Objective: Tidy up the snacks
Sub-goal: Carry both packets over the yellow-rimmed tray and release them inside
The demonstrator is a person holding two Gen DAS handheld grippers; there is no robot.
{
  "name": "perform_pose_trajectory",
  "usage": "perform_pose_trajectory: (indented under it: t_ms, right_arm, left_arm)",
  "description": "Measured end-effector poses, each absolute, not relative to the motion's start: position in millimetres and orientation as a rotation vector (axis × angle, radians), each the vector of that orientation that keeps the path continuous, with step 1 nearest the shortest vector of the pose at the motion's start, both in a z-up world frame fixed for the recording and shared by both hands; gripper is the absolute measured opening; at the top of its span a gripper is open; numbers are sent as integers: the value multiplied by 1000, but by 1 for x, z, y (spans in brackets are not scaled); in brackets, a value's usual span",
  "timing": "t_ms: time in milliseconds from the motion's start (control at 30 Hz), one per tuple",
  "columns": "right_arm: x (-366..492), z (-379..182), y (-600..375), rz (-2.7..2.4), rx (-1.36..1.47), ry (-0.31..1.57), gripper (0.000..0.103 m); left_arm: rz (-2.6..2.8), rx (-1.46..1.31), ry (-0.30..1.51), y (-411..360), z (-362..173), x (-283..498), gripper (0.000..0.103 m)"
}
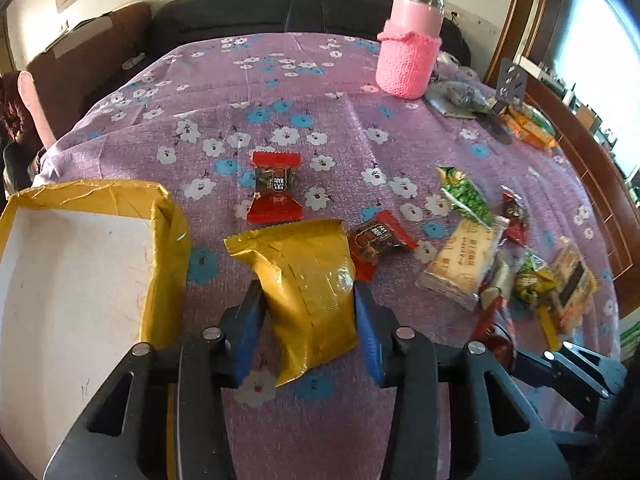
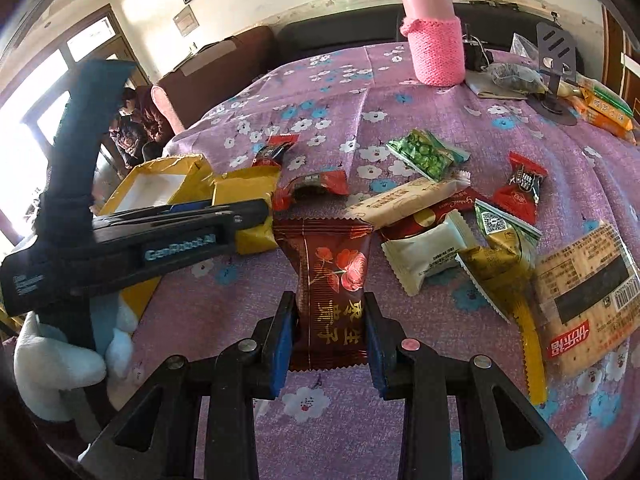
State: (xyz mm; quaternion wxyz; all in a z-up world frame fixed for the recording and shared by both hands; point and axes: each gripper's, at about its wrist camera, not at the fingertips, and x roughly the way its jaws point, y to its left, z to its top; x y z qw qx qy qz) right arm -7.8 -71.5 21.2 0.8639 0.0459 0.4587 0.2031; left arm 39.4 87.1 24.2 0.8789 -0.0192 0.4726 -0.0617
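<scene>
Here the left gripper (image 1: 308, 304) has its blue pads pressed on both sides of a gold packet (image 1: 304, 288), jaws narrowed to the packet's width, just right of the yellow box (image 1: 168, 236), whose white floor shows bare in the left view. Only the right view shows the right gripper (image 2: 330, 320), jaws closed a little tighter on a dark red rose-print packet (image 2: 332, 280) resting on the purple flowered cloth (image 2: 400, 92); it also shows the left gripper from the side and a pale plush toy (image 2: 52, 364). Loose snacks counted in the right view: three small red candies, one green pea packet (image 2: 426, 152), one beige bar, one white packet, one gold-green packet, one large cracker pack (image 2: 584, 292). One pink flask (image 1: 412, 48) stands at the far edge in both views.
</scene>
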Motion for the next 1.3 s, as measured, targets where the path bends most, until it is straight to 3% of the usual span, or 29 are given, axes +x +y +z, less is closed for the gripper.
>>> perform_pose_trajectory:
  t_ms: [367, 667, 1033, 1300]
  right_arm:
    - [-13, 31, -70, 472, 126, 909, 33]
    - [-27, 42, -52, 529, 123, 862, 33]
    - [-71, 89, 41, 708, 37, 869, 32]
    - [-79, 69, 141, 830, -33, 990, 32]
  left_arm:
    - [-184, -212, 915, 114, 54, -8, 41]
    - [-60, -345, 805, 212, 84, -84, 41]
    - [136, -418, 783, 310, 65, -127, 41]
    - [184, -377, 792, 334, 51, -128, 41]
